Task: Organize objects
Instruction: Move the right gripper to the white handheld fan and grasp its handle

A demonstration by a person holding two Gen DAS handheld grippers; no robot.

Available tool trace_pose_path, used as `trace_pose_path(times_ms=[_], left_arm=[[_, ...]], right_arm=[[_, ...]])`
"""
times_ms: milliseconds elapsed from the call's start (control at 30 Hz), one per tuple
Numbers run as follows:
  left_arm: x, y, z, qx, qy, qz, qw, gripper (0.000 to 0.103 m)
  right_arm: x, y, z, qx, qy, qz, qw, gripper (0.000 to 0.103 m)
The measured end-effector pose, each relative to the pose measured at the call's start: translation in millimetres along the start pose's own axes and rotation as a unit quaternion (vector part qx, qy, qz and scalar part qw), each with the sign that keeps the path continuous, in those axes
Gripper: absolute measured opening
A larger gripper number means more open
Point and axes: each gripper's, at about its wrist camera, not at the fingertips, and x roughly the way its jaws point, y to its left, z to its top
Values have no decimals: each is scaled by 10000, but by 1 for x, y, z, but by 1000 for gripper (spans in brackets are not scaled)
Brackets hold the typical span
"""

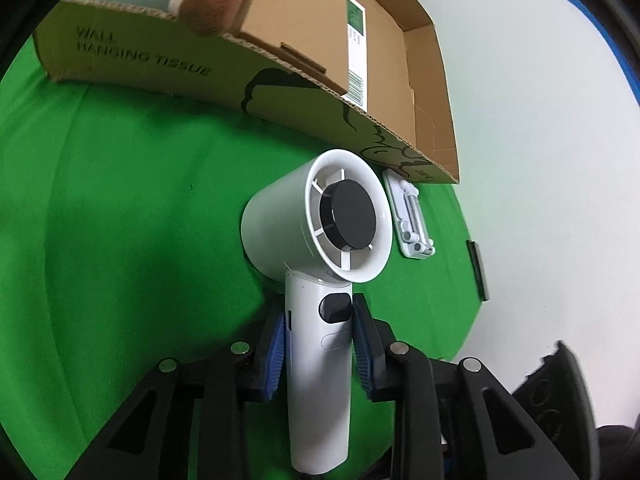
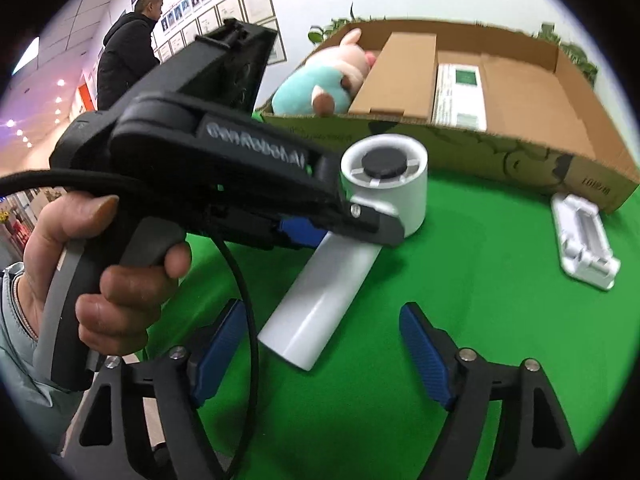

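Note:
A white handheld fan (image 1: 316, 216) lies on the green cloth (image 1: 120, 240), its round head toward the cardboard box (image 1: 160, 64). My left gripper (image 1: 318, 304) has the fan's handle between its blue pads (image 1: 274, 348), which press on both sides. From the right wrist view, that left gripper (image 2: 360, 220) reaches across the fan (image 2: 384, 184), held by a hand (image 2: 120, 280). My right gripper (image 2: 324, 348) stands open near the handle's free end, with its pads (image 2: 424, 352) apart from the handle.
The open cardboard box (image 2: 480, 148) holds a plush toy (image 2: 320, 80), a brown carton (image 2: 400, 76) and a white-green pack (image 2: 460, 96). A white folding stand (image 2: 584, 240) lies beside the box. White tabletop (image 1: 540, 160) borders the cloth. A person (image 2: 128, 48) stands far behind.

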Motion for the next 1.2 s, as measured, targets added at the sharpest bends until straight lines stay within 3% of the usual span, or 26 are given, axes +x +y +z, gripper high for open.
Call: trace_pose_path(times_ms=[100, 300, 433, 533, 767, 900, 1200], left_arm=[[3, -1, 1, -58, 25, 4, 10000, 28], [6, -2, 1, -168, -29, 17, 9999, 28], [11, -7, 2, -176, -53, 102, 9998, 28], [15, -8, 4, -194, -50, 126, 9997, 28], [14, -7, 3, -250, -71, 126, 9996, 28], [20, -10, 2, -257, -65, 99, 9996, 28], [25, -20, -1, -210, -60, 169, 9996, 27]], right_arm=[[1, 1, -1, -38, 207, 210, 9996, 63], [-20, -11, -4, -167, 560, 804, 9951, 63], [-22, -22, 3, -92, 423, 397, 9983, 63], [-10, -15, 12, -37, 349, 468, 9983, 63], [6, -10, 11, 118, 481, 148, 9987, 60], [10, 2, 10, 1, 448, -65, 9990, 44], [-1, 10, -2, -30, 319, -252, 9992, 41]])
